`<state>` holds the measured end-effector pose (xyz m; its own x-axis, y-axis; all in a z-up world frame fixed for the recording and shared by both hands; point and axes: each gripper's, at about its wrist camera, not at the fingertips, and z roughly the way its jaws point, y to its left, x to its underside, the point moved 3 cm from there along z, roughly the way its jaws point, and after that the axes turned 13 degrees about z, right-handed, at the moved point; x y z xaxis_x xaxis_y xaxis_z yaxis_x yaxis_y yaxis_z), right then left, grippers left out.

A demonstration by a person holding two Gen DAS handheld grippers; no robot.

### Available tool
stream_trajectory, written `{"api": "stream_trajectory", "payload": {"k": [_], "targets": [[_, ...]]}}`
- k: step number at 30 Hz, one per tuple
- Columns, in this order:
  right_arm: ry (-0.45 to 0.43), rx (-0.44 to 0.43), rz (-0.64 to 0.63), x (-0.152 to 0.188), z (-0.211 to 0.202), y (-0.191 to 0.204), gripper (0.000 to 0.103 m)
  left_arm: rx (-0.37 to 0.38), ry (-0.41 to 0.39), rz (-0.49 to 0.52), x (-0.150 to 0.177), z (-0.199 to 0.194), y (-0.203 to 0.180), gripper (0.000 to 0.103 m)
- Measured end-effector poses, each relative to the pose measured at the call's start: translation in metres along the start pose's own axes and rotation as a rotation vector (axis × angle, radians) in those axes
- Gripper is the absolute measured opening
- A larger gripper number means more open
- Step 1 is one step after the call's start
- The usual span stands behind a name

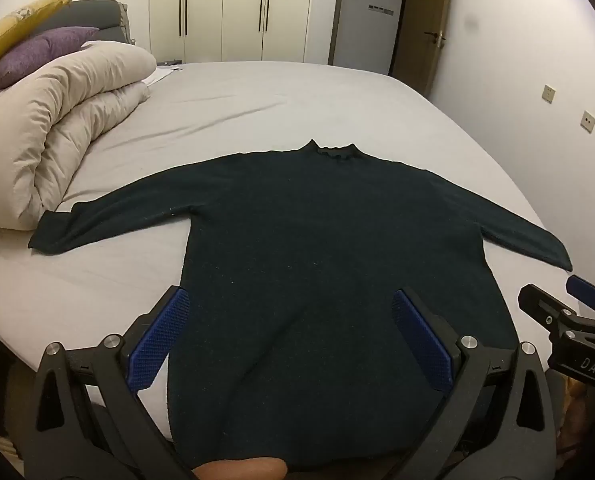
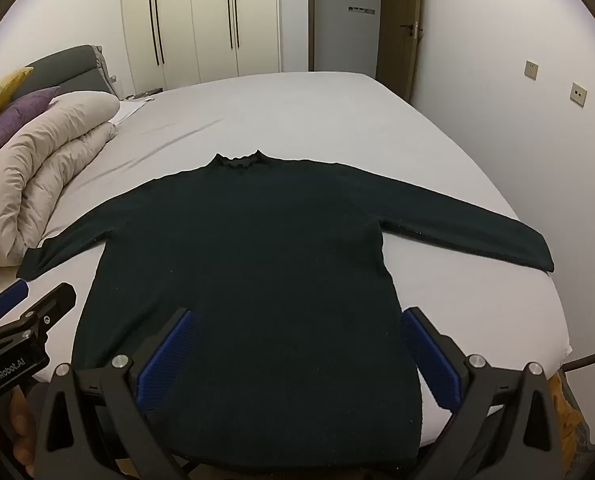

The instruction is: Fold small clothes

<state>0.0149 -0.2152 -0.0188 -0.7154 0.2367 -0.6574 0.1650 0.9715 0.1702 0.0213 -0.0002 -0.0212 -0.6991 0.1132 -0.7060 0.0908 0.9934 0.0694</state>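
Across the wide grey bed (image 1: 281,96) a dark long-sleeved sweater (image 1: 317,248) lies flat, front or back up I cannot tell, collar pointing away, both sleeves spread sideways, hem at the near edge. A rolled beige duvet (image 1: 57,128) sits beside its left cuff. Soft, limp knit: it should drape and slide, so a sleeve cuff or shoulder seam looks the best hold. Left tongs (image 1: 289,336) and right tongs (image 2: 297,356) hover over the hem, jaws spread wide, holding nothing.
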Motion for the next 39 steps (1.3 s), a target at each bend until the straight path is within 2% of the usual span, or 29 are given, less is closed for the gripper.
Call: {"api": "stream_trajectory", "payload": {"k": [39], "targets": [[0.007,0.013,-0.016,0.010,0.008,0.001,0.103,0.006,0.015,-0.010,0.016,0.014,0.006,0.103]]}}
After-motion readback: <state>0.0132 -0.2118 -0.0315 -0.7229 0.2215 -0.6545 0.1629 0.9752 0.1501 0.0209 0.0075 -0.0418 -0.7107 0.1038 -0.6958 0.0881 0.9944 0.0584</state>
